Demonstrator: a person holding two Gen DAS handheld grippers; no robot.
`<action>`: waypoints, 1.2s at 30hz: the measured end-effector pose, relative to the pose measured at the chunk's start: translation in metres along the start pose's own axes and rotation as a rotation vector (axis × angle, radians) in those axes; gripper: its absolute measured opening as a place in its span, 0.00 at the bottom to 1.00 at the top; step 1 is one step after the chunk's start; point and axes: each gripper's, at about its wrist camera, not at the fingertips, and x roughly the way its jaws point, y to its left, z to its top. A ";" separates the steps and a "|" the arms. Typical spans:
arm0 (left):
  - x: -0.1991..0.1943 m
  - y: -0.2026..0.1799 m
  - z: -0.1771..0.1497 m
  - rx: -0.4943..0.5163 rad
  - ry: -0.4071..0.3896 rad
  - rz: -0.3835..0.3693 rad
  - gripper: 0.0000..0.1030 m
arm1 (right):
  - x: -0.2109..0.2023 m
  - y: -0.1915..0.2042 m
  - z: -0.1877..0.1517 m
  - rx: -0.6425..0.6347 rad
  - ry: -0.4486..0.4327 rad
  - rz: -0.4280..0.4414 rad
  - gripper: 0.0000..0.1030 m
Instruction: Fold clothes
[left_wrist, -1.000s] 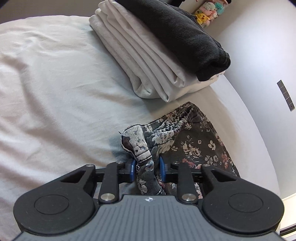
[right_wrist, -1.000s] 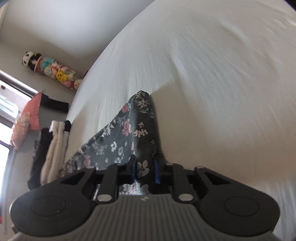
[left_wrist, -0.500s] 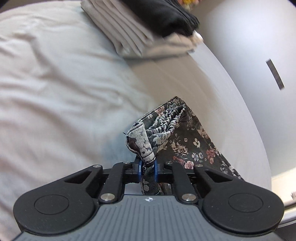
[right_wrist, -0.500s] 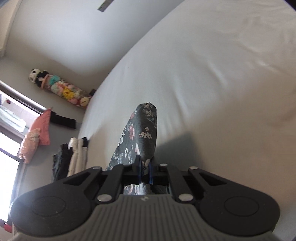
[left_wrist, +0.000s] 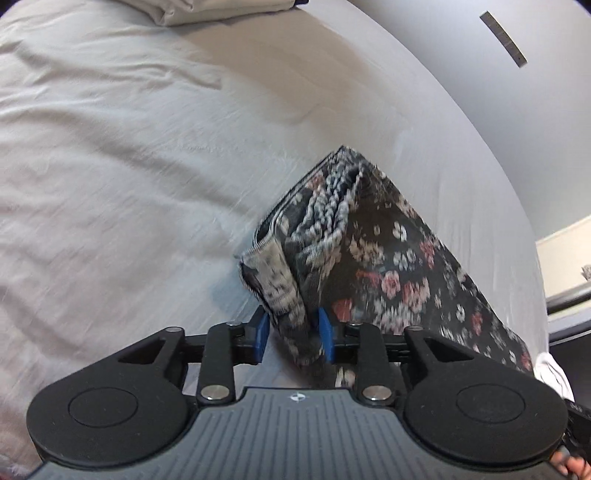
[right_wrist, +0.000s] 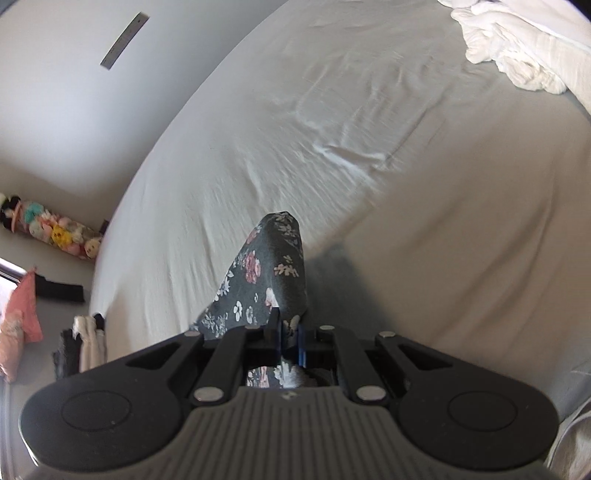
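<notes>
A dark floral garment (left_wrist: 388, 266) with a gathered elastic waistband is held up over the pale bed sheet (left_wrist: 110, 166). My left gripper (left_wrist: 294, 334) is shut on its bunched waistband edge, blue pads on either side of the cloth. In the right wrist view the same floral garment (right_wrist: 267, 273) rises as a peak in front of my right gripper (right_wrist: 290, 341), which is shut tight on another edge of it. The cloth hangs between the two grippers.
The corner of a folded white stack (left_wrist: 221, 11) lies at the top of the left view. A crumpled white garment (right_wrist: 517, 48) lies at the top right of the bed. Plush toys (right_wrist: 51, 229), a pink cushion (right_wrist: 18, 325) and stacked clothes (right_wrist: 81, 350) lie left.
Both grippers have pulled back from the folded stack with the floral garment, which has lifted off the sheet. The stack has slid nearly out of the left view.
</notes>
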 end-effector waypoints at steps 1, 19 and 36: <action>-0.003 0.002 -0.004 -0.005 0.021 -0.025 0.34 | 0.002 -0.002 -0.001 -0.013 0.005 -0.009 0.10; 0.016 -0.064 0.020 0.375 -0.064 -0.061 0.27 | 0.017 -0.013 0.024 -0.085 -0.089 0.037 0.20; 0.016 -0.075 0.011 0.490 -0.125 -0.061 0.04 | 0.031 -0.024 0.033 -0.082 -0.003 -0.039 0.40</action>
